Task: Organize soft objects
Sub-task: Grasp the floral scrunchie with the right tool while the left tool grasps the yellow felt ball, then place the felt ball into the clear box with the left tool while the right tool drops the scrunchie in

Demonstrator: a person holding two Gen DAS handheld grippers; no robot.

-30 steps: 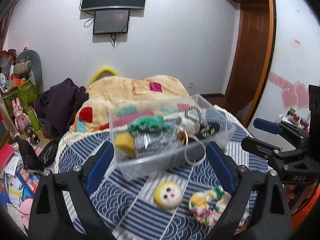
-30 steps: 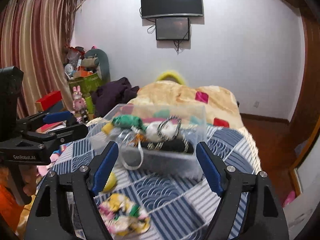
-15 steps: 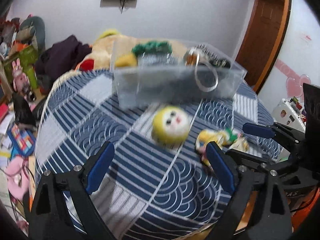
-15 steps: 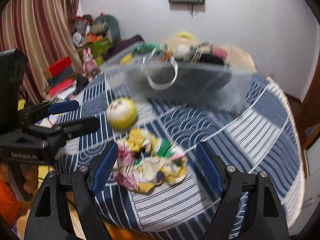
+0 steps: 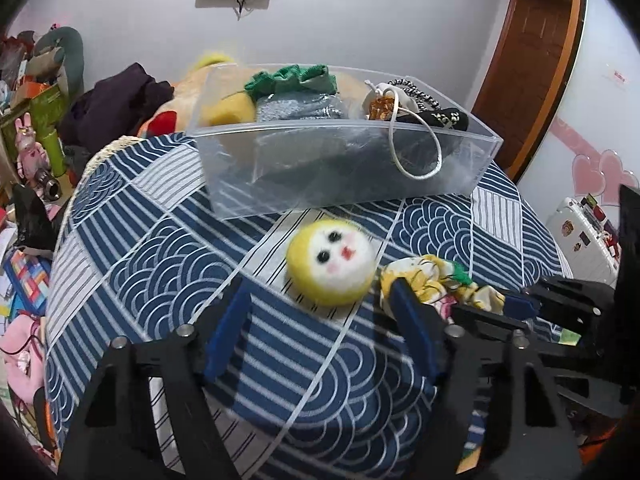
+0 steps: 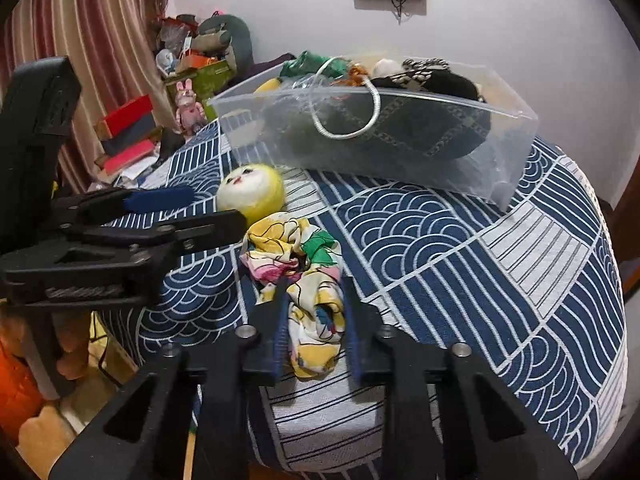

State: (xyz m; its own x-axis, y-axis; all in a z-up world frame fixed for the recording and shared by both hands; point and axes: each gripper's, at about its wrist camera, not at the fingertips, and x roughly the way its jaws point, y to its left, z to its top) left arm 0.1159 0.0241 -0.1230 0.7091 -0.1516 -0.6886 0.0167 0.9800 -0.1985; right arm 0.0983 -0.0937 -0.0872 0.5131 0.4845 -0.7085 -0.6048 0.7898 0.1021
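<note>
Nearest the right wrist camera, the right gripper (image 6: 314, 322) has dropped from looking across the room to the tabletop and narrowed its fingers around the near end of the floral scrunchie (image 6: 298, 264); the blue pads sit against the cloth on both sides, so it looks clamped on it, though whether the grip is firm enough to lift cannot be told. That change suggests the pick of this piece is under way, with the carry not yet begun. The left gripper (image 5: 320, 330) has likewise come down and forward since a second ago, and now hovers with its fingers well apart just short of the yellow plush ball (image 5: 331, 261), not touching it; the ball lies on the blue patterned tablecloth (image 5: 160, 248), just beside the scrunchie. Beyond both, the clear plastic bin (image 5: 340, 168) stands on the far part of the table, already holding a green knit piece (image 5: 292, 78), a yellow soft item, dark cloth and a white cord loop that hangs over its front wall. Judging by this, two loose pieces remain to go in.
</note>
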